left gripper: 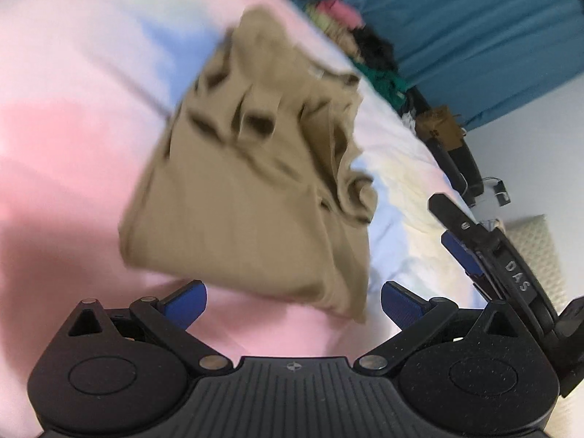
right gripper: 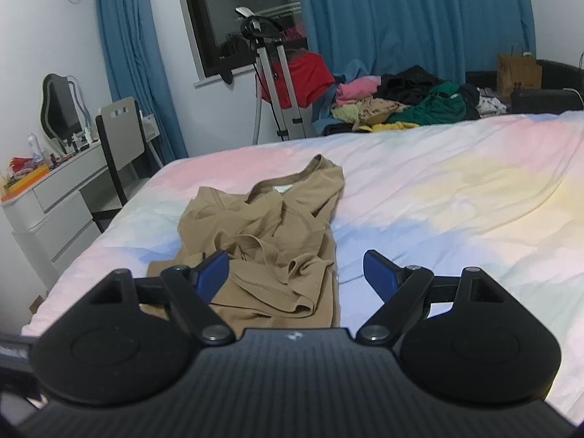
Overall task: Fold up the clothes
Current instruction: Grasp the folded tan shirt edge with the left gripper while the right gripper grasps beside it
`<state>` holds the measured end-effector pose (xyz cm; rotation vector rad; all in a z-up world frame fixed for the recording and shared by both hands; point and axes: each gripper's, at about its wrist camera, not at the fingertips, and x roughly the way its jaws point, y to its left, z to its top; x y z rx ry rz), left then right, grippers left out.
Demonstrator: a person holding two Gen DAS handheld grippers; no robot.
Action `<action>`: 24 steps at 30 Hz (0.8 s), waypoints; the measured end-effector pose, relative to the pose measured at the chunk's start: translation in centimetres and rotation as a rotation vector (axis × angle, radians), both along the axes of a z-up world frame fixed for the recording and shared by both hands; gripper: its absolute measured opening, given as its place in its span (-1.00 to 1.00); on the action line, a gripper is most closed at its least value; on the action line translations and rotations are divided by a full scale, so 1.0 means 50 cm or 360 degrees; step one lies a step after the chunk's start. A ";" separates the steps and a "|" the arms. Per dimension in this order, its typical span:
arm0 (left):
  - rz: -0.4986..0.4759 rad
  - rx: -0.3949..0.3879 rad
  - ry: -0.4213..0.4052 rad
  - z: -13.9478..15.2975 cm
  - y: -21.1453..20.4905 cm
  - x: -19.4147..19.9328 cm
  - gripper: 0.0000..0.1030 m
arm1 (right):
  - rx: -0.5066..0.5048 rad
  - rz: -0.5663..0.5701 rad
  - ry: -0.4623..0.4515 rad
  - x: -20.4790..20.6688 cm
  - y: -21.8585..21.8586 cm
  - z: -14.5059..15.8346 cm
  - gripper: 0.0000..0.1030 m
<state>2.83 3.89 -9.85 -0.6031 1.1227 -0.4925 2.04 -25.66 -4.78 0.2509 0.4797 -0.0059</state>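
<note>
The left gripper (left gripper: 294, 303) has its jaws spread very wide, with nothing between them. Just past its blue pads lies the tan shirt (left gripper: 252, 168), crumpled on the bed (left gripper: 65, 116). The right gripper (right gripper: 295, 273) has its jaws open too and grips nothing; the shirt (right gripper: 262, 241) lies under and ahead of it, near the bed's left edge. To the right of the shirt the pastel sheet is bare and wide. A heap of clothes (right gripper: 398, 102) sits at the far edge.
</note>
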 end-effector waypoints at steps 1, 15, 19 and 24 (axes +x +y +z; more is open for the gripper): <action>0.0016 0.0002 0.0044 -0.015 -0.002 0.006 0.99 | 0.0007 -0.0001 0.0012 0.002 0.000 -0.003 0.60; 0.0582 -0.0339 0.0039 -0.061 0.084 0.009 0.73 | 0.0047 -0.0014 0.0086 0.010 -0.001 -0.022 0.60; 0.0530 -0.0290 0.0099 -0.083 0.069 0.019 0.60 | 0.0073 -0.0025 0.0096 0.011 -0.005 -0.023 0.60; 0.0608 -0.0323 0.0118 -0.094 0.080 0.014 0.27 | 0.0363 -0.0025 0.0185 0.003 -0.031 -0.028 0.60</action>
